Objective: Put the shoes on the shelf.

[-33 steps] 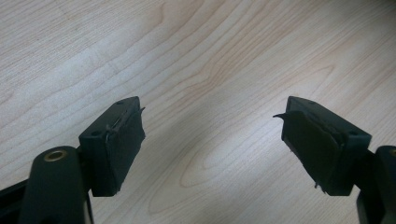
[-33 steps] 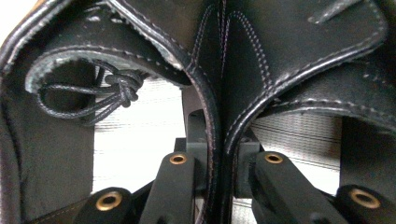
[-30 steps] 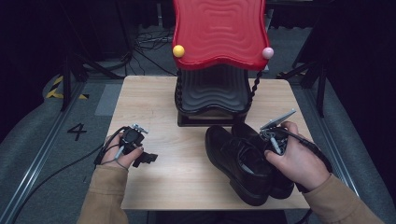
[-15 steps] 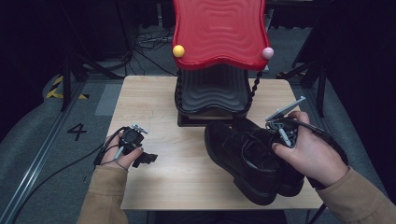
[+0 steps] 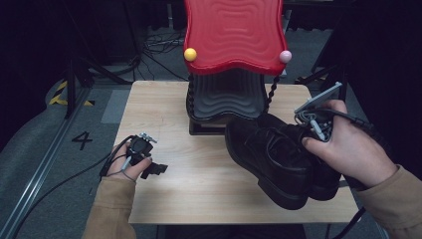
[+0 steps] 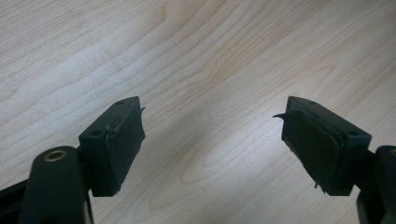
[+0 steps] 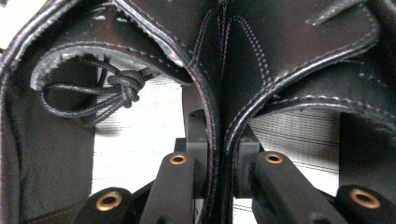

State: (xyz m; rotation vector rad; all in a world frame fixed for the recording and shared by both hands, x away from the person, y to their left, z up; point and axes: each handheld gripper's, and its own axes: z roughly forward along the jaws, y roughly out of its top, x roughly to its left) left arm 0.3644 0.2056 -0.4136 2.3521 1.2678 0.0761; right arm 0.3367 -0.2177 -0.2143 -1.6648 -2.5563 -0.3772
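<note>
Two black leather shoes [image 5: 278,154] are held side by side, tilted, with their toes toward the rack and their heels at the table's right edge. My right gripper [image 5: 312,130] is shut on the adjoining inner walls of the two shoes [image 7: 219,93], its jaws pinching both collars together [image 7: 219,163]. A knotted lace [image 7: 121,88] lies inside the left-hand shoe. My left gripper [image 5: 153,169] rests on the wooden table [image 5: 199,189] at the front left. Its jaws stand open over bare wood [image 6: 212,144], holding nothing.
A rack stands at the back centre of the table, with a red wavy top shelf [image 5: 234,35] and a black wavy tier [image 5: 226,97] below. A yellow ball [image 5: 190,54] and a pink ball [image 5: 284,56] mark its front corners. Dark floor and cables surround the table.
My right hand has lifted the pair of shoes and carried them up and to the right, nearer the rack. The left gripper has stayed put.
</note>
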